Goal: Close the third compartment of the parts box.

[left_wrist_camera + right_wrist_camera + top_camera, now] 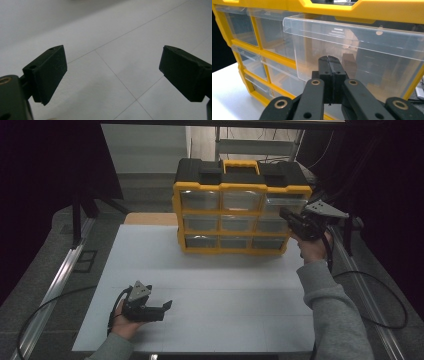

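Organizer (235, 210) in yellow and black stands at the far edge of the white table (210, 295), its top-right drawer (352, 47) pulled partly out. Right gripper (329, 62), jaws pressed together on nothing, meets that drawer's front, apparently pushing it; next it needs a straight shove inward. Left gripper (160, 309) rests near the front-left corner, jaws spread

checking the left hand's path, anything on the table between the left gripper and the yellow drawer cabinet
Nothing: in the high view only bare white table lies between the left gripper and the yellow drawer cabinet.
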